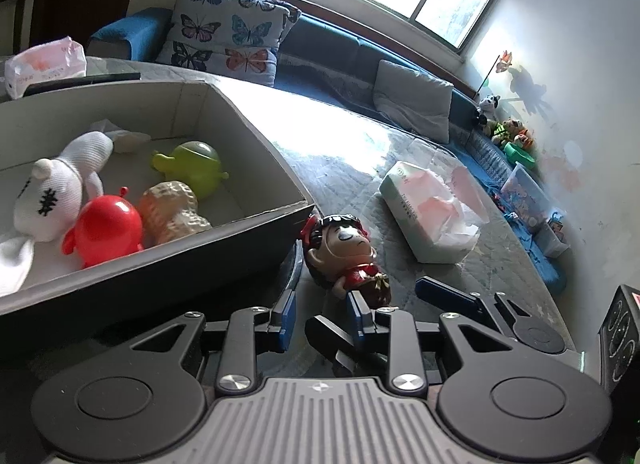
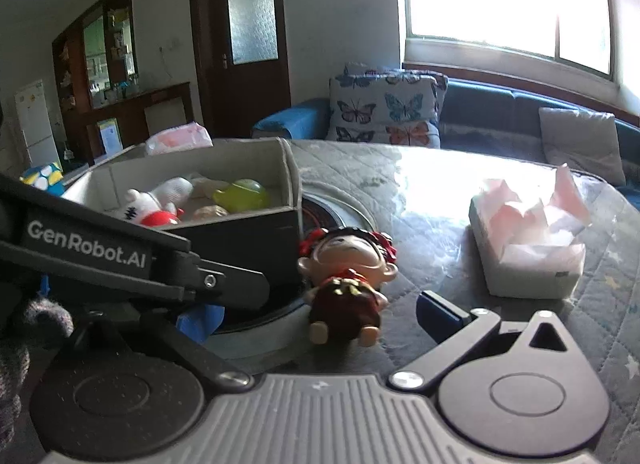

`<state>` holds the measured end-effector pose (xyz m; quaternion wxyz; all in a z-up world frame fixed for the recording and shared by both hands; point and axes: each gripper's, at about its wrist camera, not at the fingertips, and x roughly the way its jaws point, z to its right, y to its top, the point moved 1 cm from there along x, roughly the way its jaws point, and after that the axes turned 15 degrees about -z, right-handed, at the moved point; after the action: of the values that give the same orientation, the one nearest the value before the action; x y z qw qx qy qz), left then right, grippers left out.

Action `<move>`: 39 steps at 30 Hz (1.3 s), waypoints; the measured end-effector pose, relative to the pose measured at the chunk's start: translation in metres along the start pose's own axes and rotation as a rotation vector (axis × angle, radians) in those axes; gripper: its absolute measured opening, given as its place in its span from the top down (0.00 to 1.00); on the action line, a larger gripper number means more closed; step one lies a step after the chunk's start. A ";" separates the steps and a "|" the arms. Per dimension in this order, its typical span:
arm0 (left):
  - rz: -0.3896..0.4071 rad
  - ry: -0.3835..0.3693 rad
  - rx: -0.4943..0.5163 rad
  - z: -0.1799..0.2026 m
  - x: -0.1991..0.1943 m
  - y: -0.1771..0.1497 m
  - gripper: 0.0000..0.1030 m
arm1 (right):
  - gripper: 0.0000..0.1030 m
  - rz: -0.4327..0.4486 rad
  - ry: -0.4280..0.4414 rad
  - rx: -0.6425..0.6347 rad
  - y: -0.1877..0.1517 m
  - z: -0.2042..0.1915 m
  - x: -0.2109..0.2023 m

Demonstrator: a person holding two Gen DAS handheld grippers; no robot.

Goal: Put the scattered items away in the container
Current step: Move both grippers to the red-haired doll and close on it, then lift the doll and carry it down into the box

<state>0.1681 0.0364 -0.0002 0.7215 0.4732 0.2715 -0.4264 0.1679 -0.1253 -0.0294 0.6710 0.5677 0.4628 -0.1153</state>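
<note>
Doll (image 2: 346, 284) lies on the table beside the box (image 1: 276, 167) — my right gripper (image 2: 320, 314) is spread wide around it, left gripper (image 1: 322, 314) apart. I should centre before closing — its round head may slip.

My right gripper (image 2: 320, 316) stands open, its fingers on either side of the doll figurine (image 2: 346, 280) lying on the table (image 2: 420, 191). My left gripper (image 2: 192, 280) crosses the near left. The box (image 2: 240, 232) sits far left; the tissue pack (image 2: 528, 244) sits right.
</note>
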 end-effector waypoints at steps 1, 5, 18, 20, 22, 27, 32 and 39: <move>-0.002 -0.004 -0.002 0.000 0.002 0.002 0.70 | 0.01 -0.003 0.002 0.004 0.001 0.002 0.002; -0.006 -0.024 -0.014 0.000 0.010 0.010 0.70 | 0.08 -0.019 0.018 0.026 0.005 0.014 0.012; -0.027 -0.033 -0.055 -0.003 0.025 0.028 0.69 | 0.32 -0.063 0.106 0.071 0.019 0.029 0.032; -0.039 -0.041 -0.059 -0.003 0.027 0.030 0.69 | 0.37 -0.068 0.109 0.075 0.019 0.030 0.034; -0.049 -0.048 -0.058 -0.003 0.029 0.031 0.69 | 0.45 -0.075 0.123 0.083 0.019 0.031 0.035; -0.049 -0.047 -0.052 0.001 0.030 0.032 0.71 | 0.49 -0.080 0.131 0.099 0.018 0.034 0.033; -0.056 -0.059 -0.038 0.003 0.028 0.028 0.71 | 0.50 -0.076 0.120 0.112 0.014 0.032 0.028; -0.048 -0.078 -0.006 0.008 0.014 0.006 0.71 | 0.50 -0.067 0.106 0.128 -0.002 0.026 0.009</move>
<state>0.1802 0.0249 -0.0052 0.7225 0.4474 0.2557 -0.4609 0.1845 -0.1455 -0.0394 0.6037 0.5989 0.5081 -0.1368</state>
